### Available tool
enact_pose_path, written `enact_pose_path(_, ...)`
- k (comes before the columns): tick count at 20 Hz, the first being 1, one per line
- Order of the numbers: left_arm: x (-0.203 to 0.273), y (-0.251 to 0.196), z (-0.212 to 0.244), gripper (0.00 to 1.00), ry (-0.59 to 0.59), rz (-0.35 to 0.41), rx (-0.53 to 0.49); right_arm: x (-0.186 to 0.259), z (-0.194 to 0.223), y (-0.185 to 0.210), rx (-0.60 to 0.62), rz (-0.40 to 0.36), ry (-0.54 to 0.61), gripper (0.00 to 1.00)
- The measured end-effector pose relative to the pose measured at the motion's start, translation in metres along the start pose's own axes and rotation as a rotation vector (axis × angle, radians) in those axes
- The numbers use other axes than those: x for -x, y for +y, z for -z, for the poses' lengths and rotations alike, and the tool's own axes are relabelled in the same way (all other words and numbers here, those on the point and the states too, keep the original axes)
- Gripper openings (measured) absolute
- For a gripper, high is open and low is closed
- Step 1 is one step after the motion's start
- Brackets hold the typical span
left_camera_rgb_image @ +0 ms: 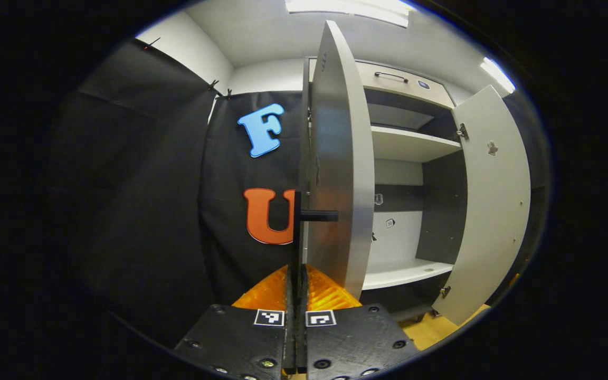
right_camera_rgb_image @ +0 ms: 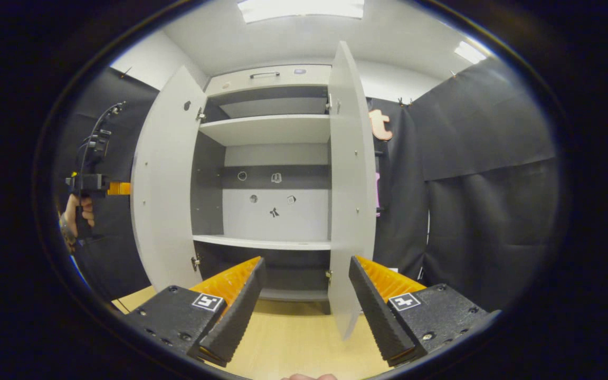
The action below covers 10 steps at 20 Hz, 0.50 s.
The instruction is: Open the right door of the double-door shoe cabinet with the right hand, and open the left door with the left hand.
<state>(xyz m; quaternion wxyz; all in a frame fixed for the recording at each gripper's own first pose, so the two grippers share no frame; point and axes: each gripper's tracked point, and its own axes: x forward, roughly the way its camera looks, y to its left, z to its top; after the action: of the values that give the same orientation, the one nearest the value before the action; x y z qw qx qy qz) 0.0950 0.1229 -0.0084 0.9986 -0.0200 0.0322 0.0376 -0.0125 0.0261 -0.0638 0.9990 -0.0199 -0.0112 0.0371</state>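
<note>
The shoe cabinet point(right_camera_rgb_image: 275, 129) stands with both doors swung out and its shelves bare. In the left gripper view the left door point(left_camera_rgb_image: 335, 174) is seen edge-on, and my left gripper point(left_camera_rgb_image: 296, 285) is shut on its black bar handle point(left_camera_rgb_image: 297, 221). The right door point(left_camera_rgb_image: 488, 200) hangs open farther off. In the right gripper view my right gripper point(right_camera_rgb_image: 306, 261) is open and holds nothing; the right door point(right_camera_rgb_image: 354, 174) hangs just beyond its right finger. The left door point(right_camera_rgb_image: 164, 184) is at the left, with the left gripper point(right_camera_rgb_image: 116, 188) and a hand point(right_camera_rgb_image: 74, 211) behind it.
Black cloth walls point(right_camera_rgb_image: 483, 184) close in both sides of the cabinet. A light wooden floor point(right_camera_rgb_image: 298, 338) lies below the right gripper. A drawer with a handle point(right_camera_rgb_image: 264, 75) tops the cabinet. Small stickers point(right_camera_rgb_image: 275, 178) mark its back panel.
</note>
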Motion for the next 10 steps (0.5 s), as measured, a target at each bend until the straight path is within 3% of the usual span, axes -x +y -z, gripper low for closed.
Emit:
enact_pose_path(6, -0.002, 0.014, 0.0, 0.0, -0.013, 0.098, 0.044, 0.002, 0.008, 0.008, 0.008, 0.003, 0.031, 0.99)
enact_pose_path(7, -0.003, 0.014, 0.0, 0.13, -0.017, 0.108, 0.048, 0.003, 0.007, 0.009, 0.011, 0.002, 0.033, 0.99)
enact_pose_path(8, -0.003, 0.017, 0.0, 0.0, -0.017, 0.109, 0.057, 0.003, 0.007, 0.01, 0.013, 0.001, 0.032, 0.99)
enact_pose_path(10, 0.011, 0.017, 0.008, 0.02, 0.017, 0.101, 0.095, 0.004, 0.005, 0.011, 0.015, 0.0, 0.028, 0.99)
